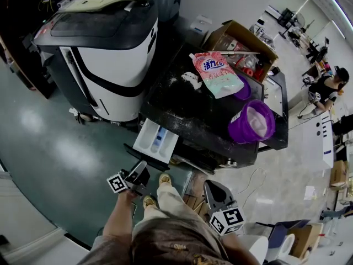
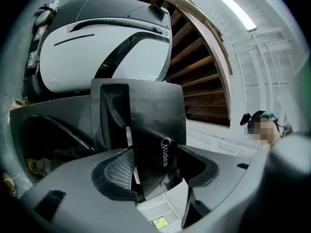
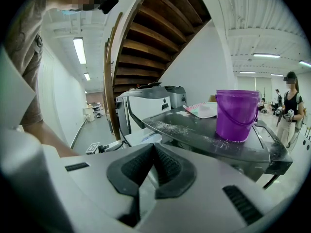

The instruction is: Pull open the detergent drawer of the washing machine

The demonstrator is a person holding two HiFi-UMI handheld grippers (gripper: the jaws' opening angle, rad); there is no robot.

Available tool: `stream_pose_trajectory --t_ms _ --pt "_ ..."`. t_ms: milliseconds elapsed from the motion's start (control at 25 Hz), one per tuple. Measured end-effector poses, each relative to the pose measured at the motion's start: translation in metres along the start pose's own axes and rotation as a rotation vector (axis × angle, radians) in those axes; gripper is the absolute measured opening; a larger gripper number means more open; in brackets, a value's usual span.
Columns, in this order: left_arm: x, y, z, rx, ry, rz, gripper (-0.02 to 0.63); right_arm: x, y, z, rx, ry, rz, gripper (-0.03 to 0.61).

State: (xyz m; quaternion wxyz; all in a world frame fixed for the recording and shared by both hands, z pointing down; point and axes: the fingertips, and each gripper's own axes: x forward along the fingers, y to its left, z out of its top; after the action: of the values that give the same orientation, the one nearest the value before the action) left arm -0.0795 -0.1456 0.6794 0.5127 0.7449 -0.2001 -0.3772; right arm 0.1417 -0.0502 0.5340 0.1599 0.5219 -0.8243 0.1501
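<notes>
The washing machine (image 1: 201, 117) has a black, dusty top. Its white detergent drawer (image 1: 157, 138) stands pulled out toward me at the front left corner. My left gripper (image 1: 140, 169) is at the drawer's outer end. In the left gripper view the jaws (image 2: 155, 174) clamp the drawer's black front panel (image 2: 155, 125), and the white tray (image 2: 160, 210) shows below it. My right gripper (image 1: 219, 194) hangs near my leg, away from the machine. Its pads (image 3: 167, 166) meet with nothing between them.
A purple bucket (image 1: 252, 121) and a pink detergent pouch (image 1: 215, 73) lie on the machine's top. An open cardboard box (image 1: 242, 46) stands behind it. A large white and black machine (image 1: 110, 54) stands at the left. A person (image 1: 325, 87) stands far right.
</notes>
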Motion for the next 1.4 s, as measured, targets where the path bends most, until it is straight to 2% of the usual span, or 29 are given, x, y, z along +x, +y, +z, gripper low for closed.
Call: stream_pose_trajectory --t_ms 1000,1120,1240,1400 --pt "-0.004 -0.002 -0.001 -0.02 0.001 -0.001 0.273 -0.018 0.008 -0.004 0.002 -0.012 -0.022 0.005" --pt "-0.007 0.002 -0.002 -0.03 -0.014 0.036 0.307 -0.02 0.011 -0.004 0.003 -0.019 -0.027 0.005" --pt "-0.016 0.004 -0.002 -0.047 -0.032 0.063 0.307 -0.023 0.015 -0.005 0.004 -0.025 -0.029 0.005" --pt "-0.027 0.002 0.001 -0.026 -0.014 0.103 0.305 -0.026 0.022 -0.007 0.014 -0.033 -0.035 0.005"
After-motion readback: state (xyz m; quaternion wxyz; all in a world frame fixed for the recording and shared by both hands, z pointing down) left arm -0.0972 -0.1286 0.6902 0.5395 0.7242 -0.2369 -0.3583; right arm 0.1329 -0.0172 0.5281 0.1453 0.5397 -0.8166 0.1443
